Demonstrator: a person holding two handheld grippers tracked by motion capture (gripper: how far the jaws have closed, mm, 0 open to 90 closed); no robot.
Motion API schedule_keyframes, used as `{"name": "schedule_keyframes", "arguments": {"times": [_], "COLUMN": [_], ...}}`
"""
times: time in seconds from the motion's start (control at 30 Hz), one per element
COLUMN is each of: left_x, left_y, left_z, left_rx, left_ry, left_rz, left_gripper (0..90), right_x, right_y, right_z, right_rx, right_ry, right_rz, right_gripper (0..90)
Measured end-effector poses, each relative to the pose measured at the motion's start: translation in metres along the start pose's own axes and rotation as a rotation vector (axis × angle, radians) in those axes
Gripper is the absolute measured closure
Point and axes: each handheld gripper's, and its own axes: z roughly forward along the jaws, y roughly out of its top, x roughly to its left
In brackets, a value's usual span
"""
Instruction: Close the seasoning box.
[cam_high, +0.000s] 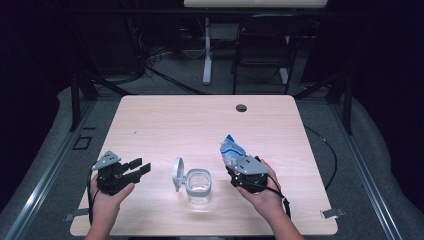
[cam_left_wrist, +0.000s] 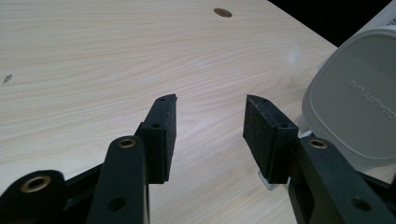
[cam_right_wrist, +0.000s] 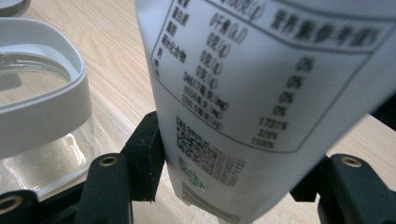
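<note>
- High view: right gripper (cam_high: 235, 161) clenches a blue-and-white packet (cam_high: 231, 150), three o'clock of the open glass jar (cam_high: 198, 187).
- Left gripper (cam_high: 141, 167) sits released, nine o'clock.

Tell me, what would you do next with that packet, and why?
Probably carry the packet leftward until it sits over the glass jar. The right gripper is shut on the packet, the jar's lid stands flipped open, and the jar looks empty. The left gripper is open beside it, free to steady it.
</note>
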Motion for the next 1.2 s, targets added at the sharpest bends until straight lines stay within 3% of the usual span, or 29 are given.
{"name": "schedule_keyframes", "arguments": {"times": [0.33,0.77,1.2], "left_x": [-0.001,0.000,0.003], "left_y": [0.001,0.003,0.002], "left_z": [0.000,-0.006,-0.008], "left_rx": [-0.004,-0.014,-0.013], "left_ry": [0.002,0.012,0.026], "left_rz": [-0.002,0.000,-0.005], "left_gripper": [54.7,54.7,54.8], "right_x": [-0.001,0.004,0.007], "right_y": [0.011,0.018,0.020], "right_z": [-0.001,-0.009,-0.009], "right_rx": [0.013,0.028,0.046], "right_ry": [0.027,-0.001,0.006], "right_rz": [-0.059,-0.174,-0.235], "right_gripper": [40.5,40.6,40.6]}}
